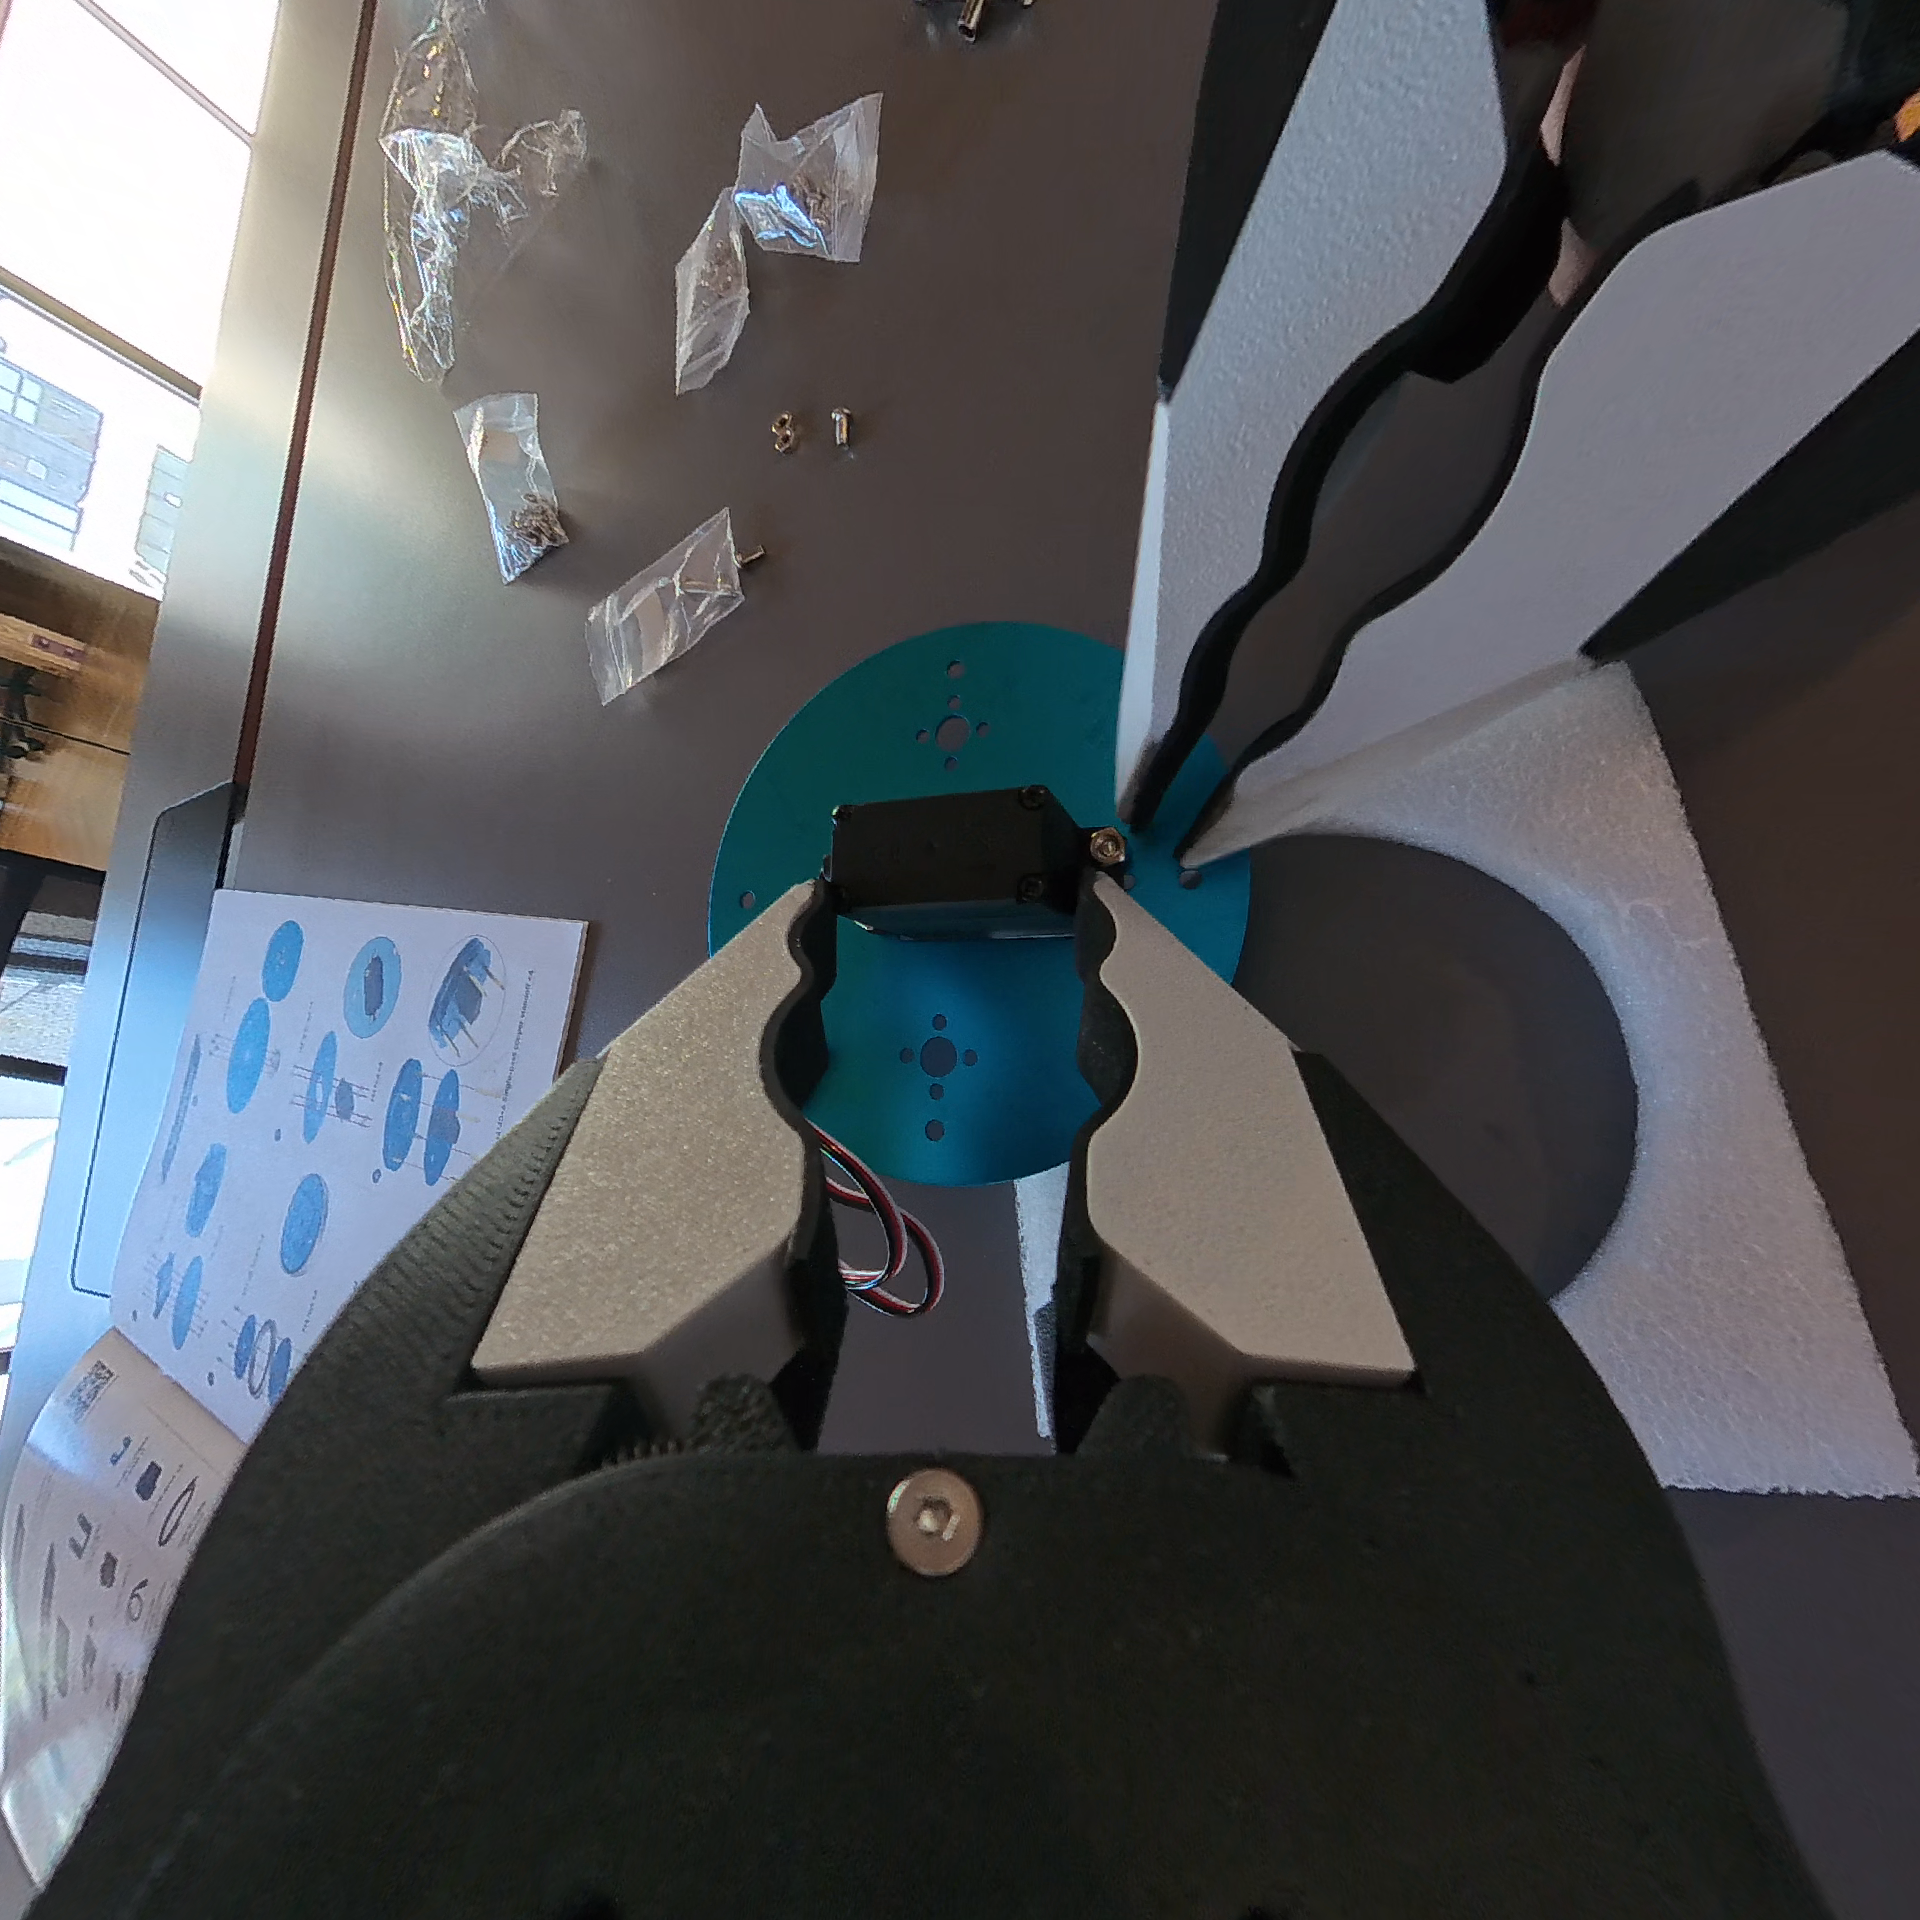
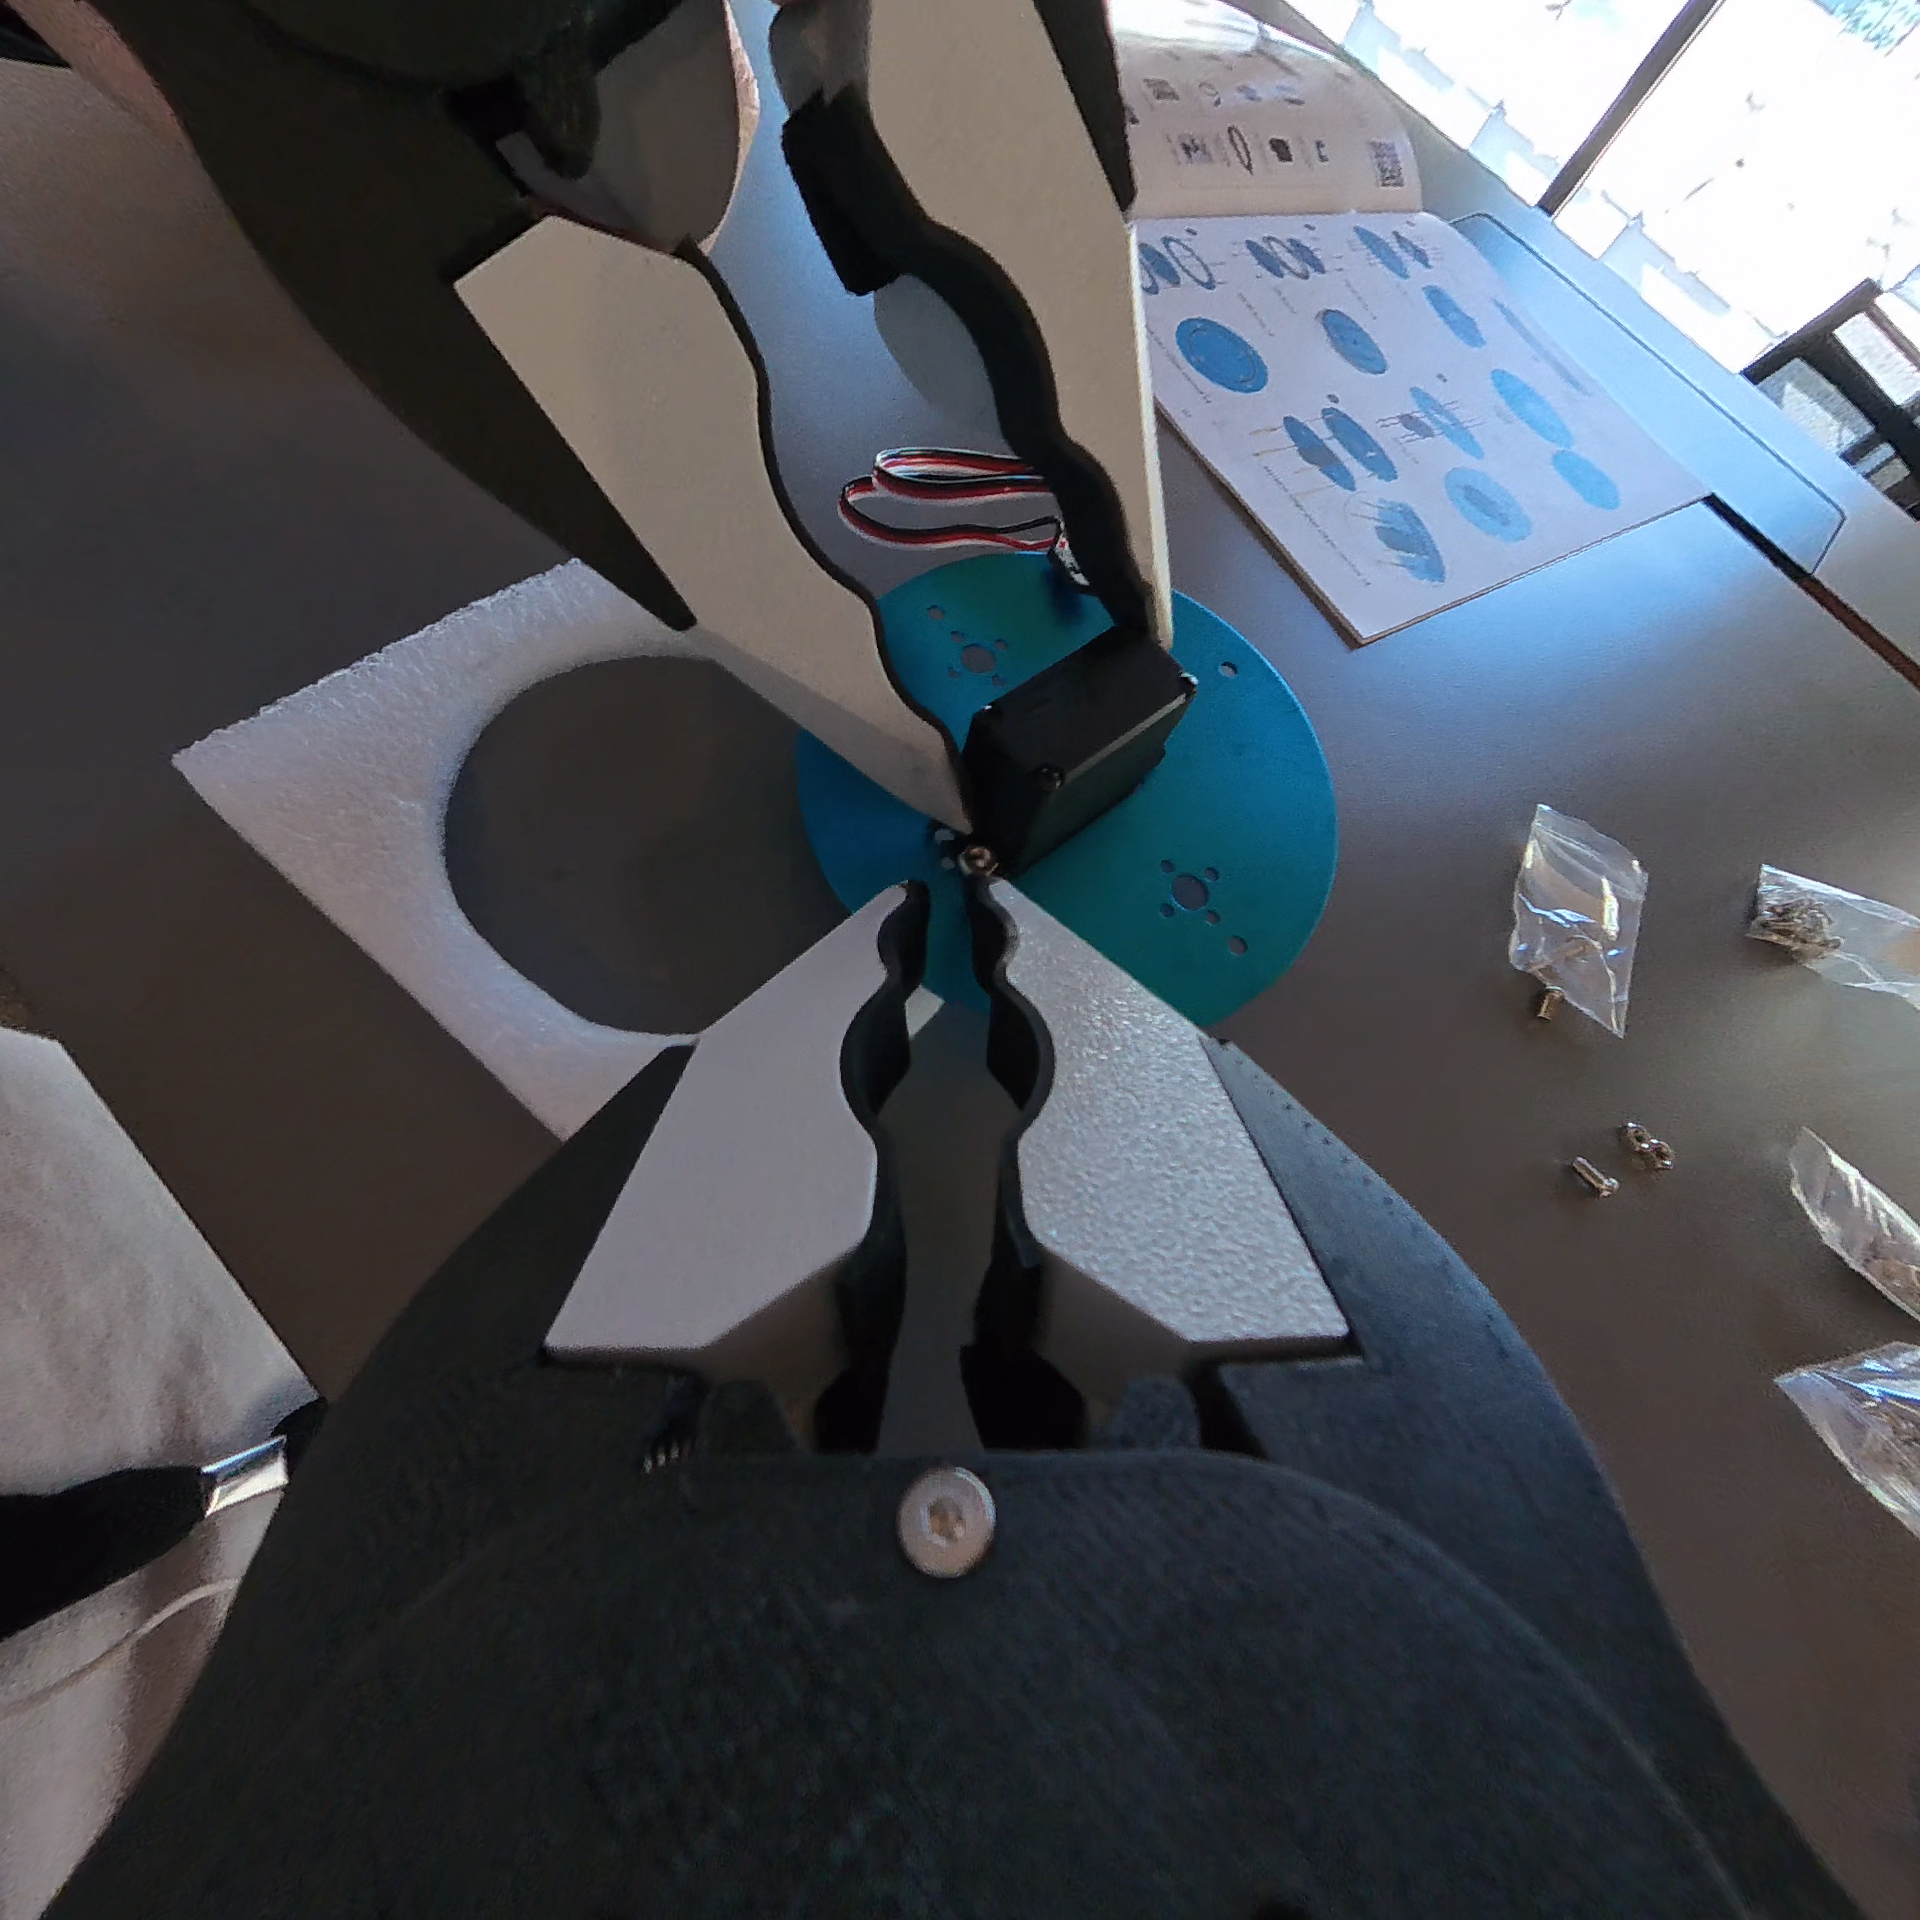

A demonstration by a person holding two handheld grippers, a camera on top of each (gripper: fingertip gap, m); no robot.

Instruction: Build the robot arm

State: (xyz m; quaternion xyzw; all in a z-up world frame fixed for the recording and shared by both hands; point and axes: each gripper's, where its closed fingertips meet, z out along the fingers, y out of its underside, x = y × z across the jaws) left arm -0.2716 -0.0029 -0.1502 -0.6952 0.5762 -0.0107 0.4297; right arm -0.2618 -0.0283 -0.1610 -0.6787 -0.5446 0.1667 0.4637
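A black servo motor (image 1: 935, 847) stands on a round blue metal disc (image 1: 935, 1101) with hole patterns, which lies on a grey table (image 1: 468, 727). My left gripper (image 1: 951, 891) is shut on the servo's sides. The servo's red, white and black wires (image 1: 894, 1247) loop below it. A small silver screw (image 1: 1109, 847) sits in the servo's corner flange. My right gripper (image 2: 948, 889) is open only a narrow gap and empty, its tips just short of that screw (image 2: 977, 860) over the disc (image 2: 1226, 831). The right wrist view also shows the left gripper (image 2: 1055, 727) around the servo (image 2: 1081, 743).
A white foam sheet (image 1: 1507, 790) with a round cut-out lies beside the disc, also in the right wrist view (image 2: 343, 769). Clear bags of screws (image 1: 717, 281), loose screws (image 1: 842, 426) and a printed instruction sheet (image 1: 343, 1091) lie on the table. My left gripper's tips are some 4 cm from the disc (image 2: 1226, 831).
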